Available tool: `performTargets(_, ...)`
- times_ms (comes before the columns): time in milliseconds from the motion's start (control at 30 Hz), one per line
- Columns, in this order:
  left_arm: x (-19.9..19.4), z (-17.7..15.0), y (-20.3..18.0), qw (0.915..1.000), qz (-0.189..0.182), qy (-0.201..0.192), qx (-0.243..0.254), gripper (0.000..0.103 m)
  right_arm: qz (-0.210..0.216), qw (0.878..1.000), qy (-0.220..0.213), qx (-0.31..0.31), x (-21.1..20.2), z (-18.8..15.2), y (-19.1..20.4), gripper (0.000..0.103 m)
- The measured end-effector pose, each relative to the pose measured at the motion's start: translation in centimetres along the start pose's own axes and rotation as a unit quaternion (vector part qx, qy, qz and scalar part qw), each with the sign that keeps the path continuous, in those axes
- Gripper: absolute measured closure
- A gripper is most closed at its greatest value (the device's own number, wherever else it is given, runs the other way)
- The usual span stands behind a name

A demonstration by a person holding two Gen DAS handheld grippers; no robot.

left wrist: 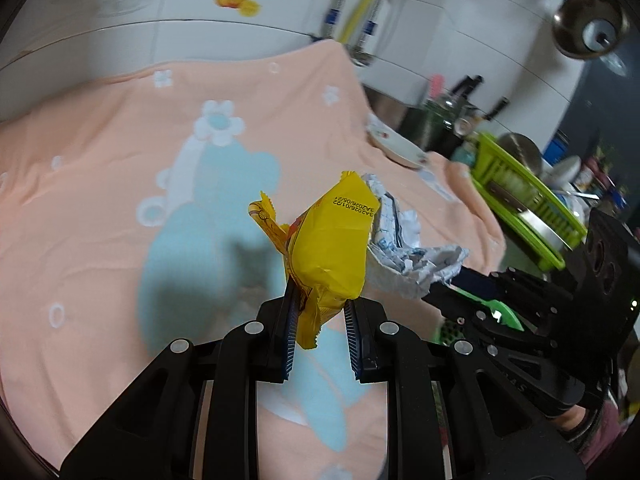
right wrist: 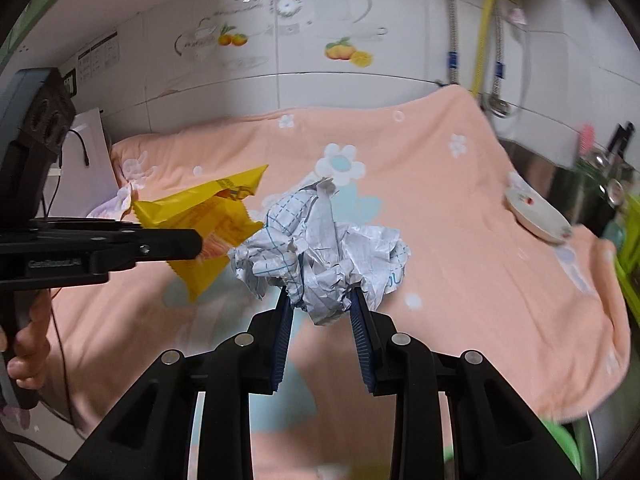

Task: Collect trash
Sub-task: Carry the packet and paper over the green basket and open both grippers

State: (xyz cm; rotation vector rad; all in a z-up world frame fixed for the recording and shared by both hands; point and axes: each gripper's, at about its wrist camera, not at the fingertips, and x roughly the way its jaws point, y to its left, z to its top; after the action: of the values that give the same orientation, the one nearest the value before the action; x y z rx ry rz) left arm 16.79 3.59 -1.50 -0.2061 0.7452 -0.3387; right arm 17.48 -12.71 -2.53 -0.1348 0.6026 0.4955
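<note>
The left gripper [left wrist: 320, 300] is clamped on the lower end of a yellow snack wrapper [left wrist: 326, 244], which stands up from its blue-ribbed pads in the air above the peach flowered towel [left wrist: 100, 200] that covers the surface. The right gripper [right wrist: 320, 300] pinches a crumpled ball of white paper with blue grid lines [right wrist: 320, 244], also lifted clear of the towel. Wrapper and paper hang side by side over the towel's pale blue middle patch; in the left wrist view the paper sits just behind the wrapper, and whether they touch is hard to say. A small white dish [right wrist: 538, 216] rests near the towel's far right edge. Beyond that edge stands a green dish rack [left wrist: 524, 204], somewhat blurred. A person's hand [right wrist: 28, 344] grips the left gripper's handle.
</note>
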Motion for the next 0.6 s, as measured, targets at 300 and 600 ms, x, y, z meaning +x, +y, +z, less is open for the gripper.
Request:
performTargets(300,0.8,-2.0,-5.1,0.9982,-0.046,0.017,0.035,0.082,-0.055,0.997,-0.006,0.048,-6.4,-6.0,-2.8,0.075)
performTargets(600,2.6,-4.0,-11.1,0.9916,-0.093,0.042,0.080,0.082,-0.144,0.984,0.012,0.101,-11.9,-12.0,-7.2,0.074)
